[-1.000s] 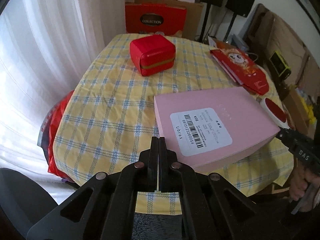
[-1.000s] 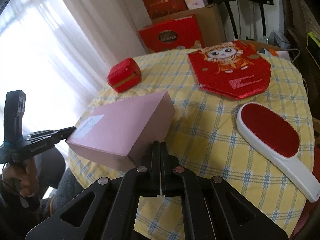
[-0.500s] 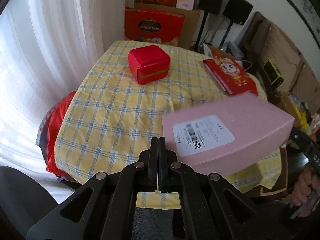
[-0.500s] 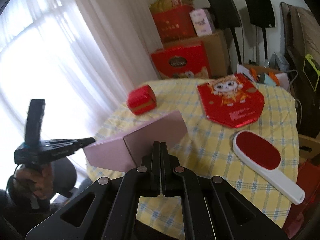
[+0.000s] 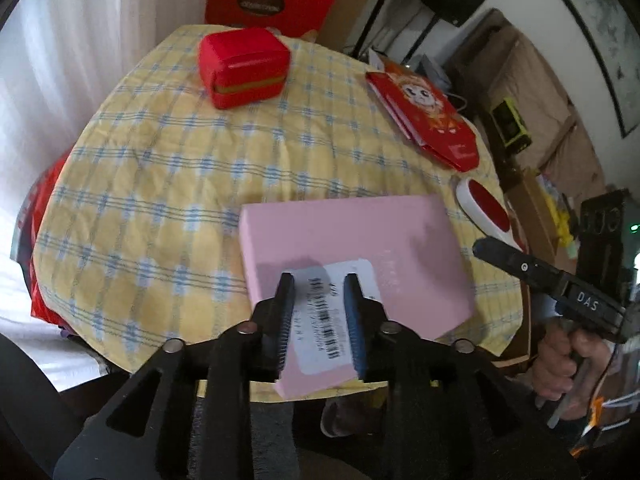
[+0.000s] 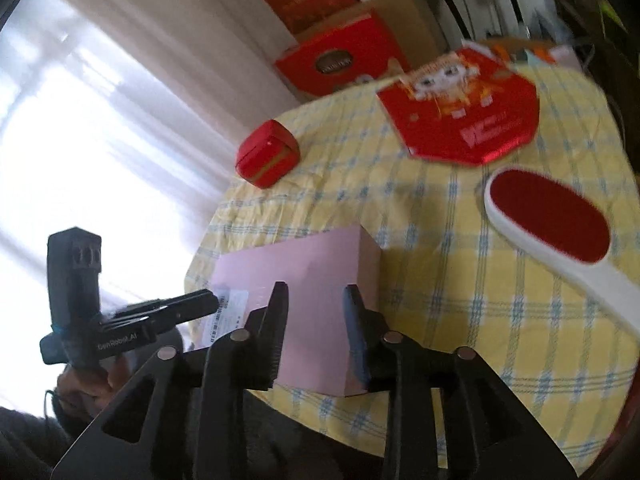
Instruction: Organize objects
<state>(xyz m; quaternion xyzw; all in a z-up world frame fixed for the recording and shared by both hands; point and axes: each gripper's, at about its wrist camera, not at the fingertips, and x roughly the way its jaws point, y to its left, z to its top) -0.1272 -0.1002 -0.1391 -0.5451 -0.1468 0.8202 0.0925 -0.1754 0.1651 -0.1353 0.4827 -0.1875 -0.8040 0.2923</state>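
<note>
A pink box [image 5: 360, 248] with a white barcode label lies on the near edge of the yellow checked tablecloth [image 5: 160, 184]. My left gripper [image 5: 319, 280] hovers over the label, jaws opening, pads not touching the box. My right gripper [image 6: 316, 290] is in front of the same pink box [image 6: 304, 264], its jaws also opening, nothing pressed between them. Each gripper shows in the other's view: the right gripper [image 5: 482, 246] at the box's right, the left gripper [image 6: 208, 300] by the label end. A small red box [image 5: 246, 66] sits at the far left.
A red cartoon-printed envelope [image 6: 460, 116] lies at the far right of the table. A white lint brush with a red pad [image 6: 552, 220] lies near the right edge. Red gift boxes [image 6: 332, 64] stand behind the table, and a white curtain [image 6: 100, 120] hangs at the left.
Both grippers were shut and now stand with jaws parted. Both views have dipped and closed in on the pink box, which lies flat on the cloth.
</note>
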